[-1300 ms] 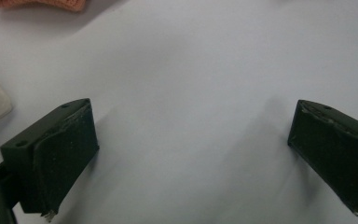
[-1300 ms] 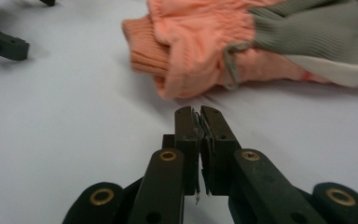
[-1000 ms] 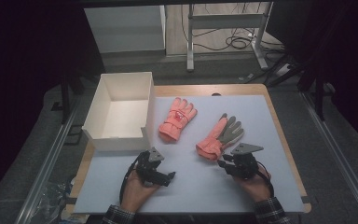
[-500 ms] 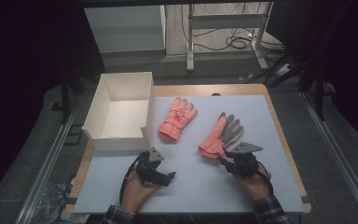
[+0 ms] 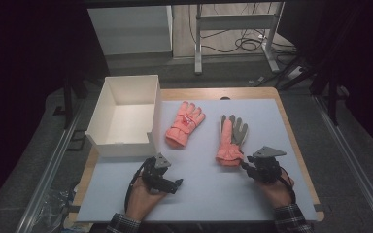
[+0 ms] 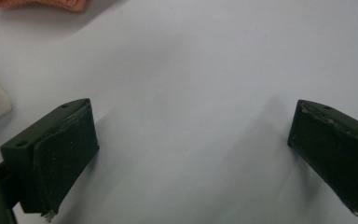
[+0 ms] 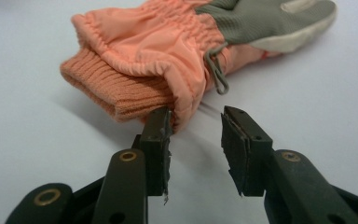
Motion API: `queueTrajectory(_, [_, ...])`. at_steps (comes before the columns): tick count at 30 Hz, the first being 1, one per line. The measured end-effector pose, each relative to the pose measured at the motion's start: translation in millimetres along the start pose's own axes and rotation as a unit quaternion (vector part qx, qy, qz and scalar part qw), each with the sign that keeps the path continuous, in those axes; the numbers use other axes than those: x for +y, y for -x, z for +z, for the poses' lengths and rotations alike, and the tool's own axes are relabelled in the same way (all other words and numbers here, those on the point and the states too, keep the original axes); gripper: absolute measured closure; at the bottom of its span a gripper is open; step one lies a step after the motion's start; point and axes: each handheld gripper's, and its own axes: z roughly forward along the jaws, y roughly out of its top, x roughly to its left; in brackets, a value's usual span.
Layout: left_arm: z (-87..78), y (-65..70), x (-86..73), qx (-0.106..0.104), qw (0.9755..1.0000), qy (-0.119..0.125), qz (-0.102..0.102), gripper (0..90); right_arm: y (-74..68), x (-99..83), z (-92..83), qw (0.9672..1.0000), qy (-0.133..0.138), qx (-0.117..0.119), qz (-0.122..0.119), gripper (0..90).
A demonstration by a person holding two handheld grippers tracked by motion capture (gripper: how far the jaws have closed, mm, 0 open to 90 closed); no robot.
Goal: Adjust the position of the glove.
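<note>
The right glove (image 7: 168,60) has smooth orange cloth, a ribbed knit cuff and perhaps suede-like grey palm; the table mat (image 5: 209,184) is matt.

Dim room, grey floor (image 5: 209,63), cables (image 5: 252,43), metal frame legs (image 5: 198,48).

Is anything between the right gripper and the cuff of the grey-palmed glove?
Nothing visible. The right gripper sits open right at the knit cuff of the grey-palmed glove, one jaw already against the cuff's edge, with only bare table in the gap.
</note>
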Motion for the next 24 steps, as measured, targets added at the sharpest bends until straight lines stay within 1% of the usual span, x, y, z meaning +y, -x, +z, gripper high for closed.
queueTrajectory(2, [0.0, 0.0, 0.0, 0.0, 1.0, 0.0, 0.0, 1.0, 0.4, 0.4, -2.1, 1.0, -0.003, 0.004, 0.003, 61.9])
queueTrajectory(3, [0.0, 0.0, 0.0, 0.0, 1.0, 0.0, 0.0, 1.0, 0.0, 2.1, -6.7, 0.9999, 0.001, 0.014, 0.005, 61.9])
queueTrajectory(5, [0.0, 0.0, 0.0, 0.0, 1.0, 0.0, 0.0, 1.0, 0.6, 5.0, -11.6, 0.9997, 0.005, 0.021, 0.007, 61.9])
queueTrajectory(7, [0.0, 0.0, 0.0, 0.0, 1.0, 0.0, 0.0, 1.0, 1.7, 7.4, -14.0, 0.9997, 0.006, 0.022, 0.007, 61.8])
queueTrajectory(9, [0.0, 0.0, 0.0, 0.0, 1.0, 0.0, 0.0, 1.0, 7.2, 17.6, -16.7, 0.9997, 0.003, 0.022, 0.009, 61.9])
queueTrajectory(10, [0.0, -0.1, 0.0, 0.0, 1.0, 0.0, 0.0, 1.0, 7.2, 17.6, -16.7, 0.9997, 0.003, 0.022, 0.009, 61.9])
queueTrajectory(11, [0.0, -0.1, 0.0, 0.0, 1.0, 0.0, 0.0, 1.0, 9.7, 21.5, -16.0, 0.9996, 0.003, 0.025, 0.01, 61.9])
queueTrajectory(17, [0.0, 0.0, 0.0, 0.0, 1.0, 0.0, 0.0, 1.0, 24.2, 44.8, -2.8, 0.9991, 0.001, 0.038, 0.021, 65.5])
queueTrajectory(21, [0.0, 0.0, 0.0, 0.0, 1.0, 0.0, 0.0, 1.0, 28.3, 59.7, 8.4, 0.999, 0.003, 0.041, 0.018, 66.5])
queueTrajectory(22, [0.0, -0.1, 0.0, 0.0, 1.0, 0.0, 0.0, 1.0, 29.2, 67.1, 14.6, 0.9991, 0.003, 0.04, 0.014, 66.5])
queueTrajectory(23, [0.0, -0.1, 0.0, 0.0, 1.0, 0.0, 0.0, 1.0, 29.2, 67.1, 14.6, 0.9991, 0.003, 0.04, 0.014, 66.5])
queueTrajectory(24, [0.0, 0.0, 0.0, 0.0, 1.0, 0.0, 0.0, 1.0, 30.6, 74.0, 21.5, 0.9993, 0.0, 0.036, 0.012, 66.5])
